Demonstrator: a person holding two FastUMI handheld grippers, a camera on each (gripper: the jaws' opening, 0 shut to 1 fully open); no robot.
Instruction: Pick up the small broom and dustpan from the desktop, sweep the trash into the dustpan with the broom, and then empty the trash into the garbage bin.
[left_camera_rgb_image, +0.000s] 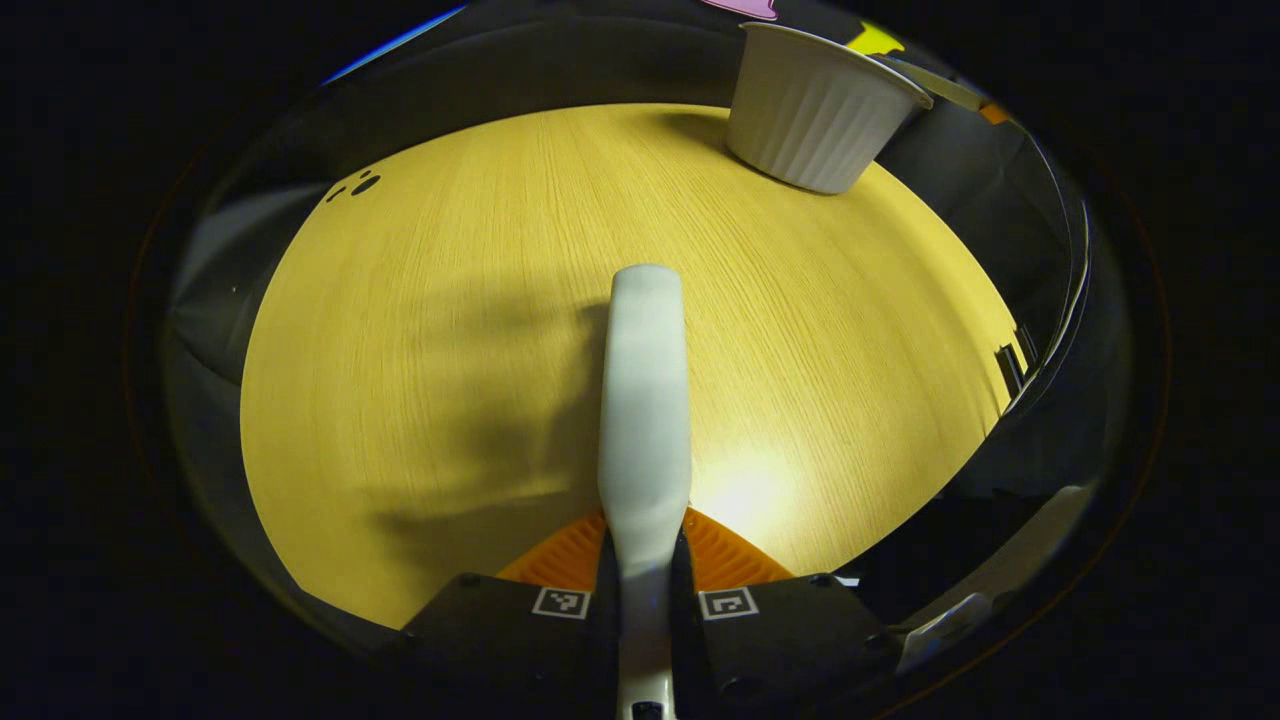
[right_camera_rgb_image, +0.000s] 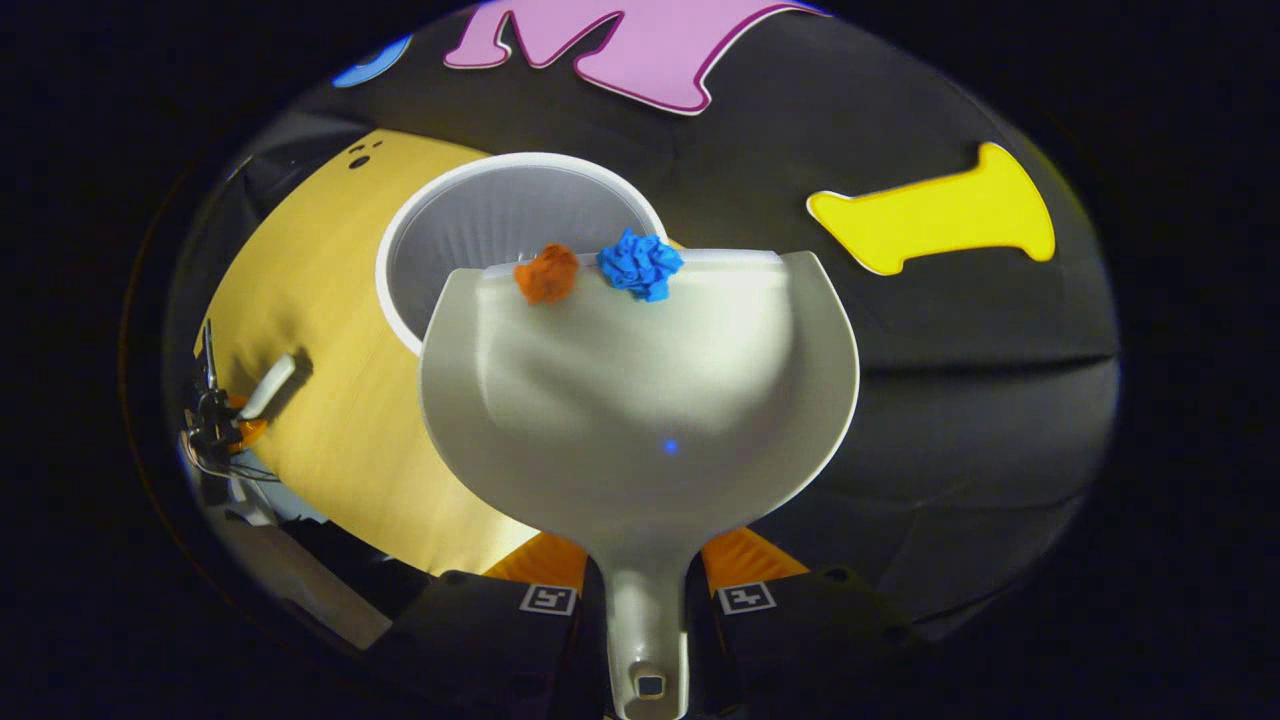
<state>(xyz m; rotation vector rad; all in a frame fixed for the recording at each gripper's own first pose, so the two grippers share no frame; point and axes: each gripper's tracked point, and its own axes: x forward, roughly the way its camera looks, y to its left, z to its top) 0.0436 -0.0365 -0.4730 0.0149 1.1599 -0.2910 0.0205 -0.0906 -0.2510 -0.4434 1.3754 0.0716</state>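
My left gripper (left_camera_rgb_image: 645, 560) is shut on the small white broom (left_camera_rgb_image: 645, 400), which sticks forward over the wooden desktop (left_camera_rgb_image: 450, 350). The ribbed white garbage bin (left_camera_rgb_image: 815, 110) stands at the far right of that view. My right gripper (right_camera_rgb_image: 648, 590) is shut on the handle of the white dustpan (right_camera_rgb_image: 640, 400). The pan is held above the table with its front lip over the open bin (right_camera_rgb_image: 470, 230). An orange paper wad (right_camera_rgb_image: 547, 273) and a blue paper wad (right_camera_rgb_image: 640, 264) lie at that lip. The broom (right_camera_rgb_image: 270, 385) shows far off to the left.
The desktop (right_camera_rgb_image: 320, 400) ends close behind and to the right of the bin, where the black booth wall (right_camera_rgb_image: 960, 380) begins. Small dark holes (left_camera_rgb_image: 358, 185) mark the far left corner of the table. Cables hang by the other gripper (right_camera_rgb_image: 215, 420).
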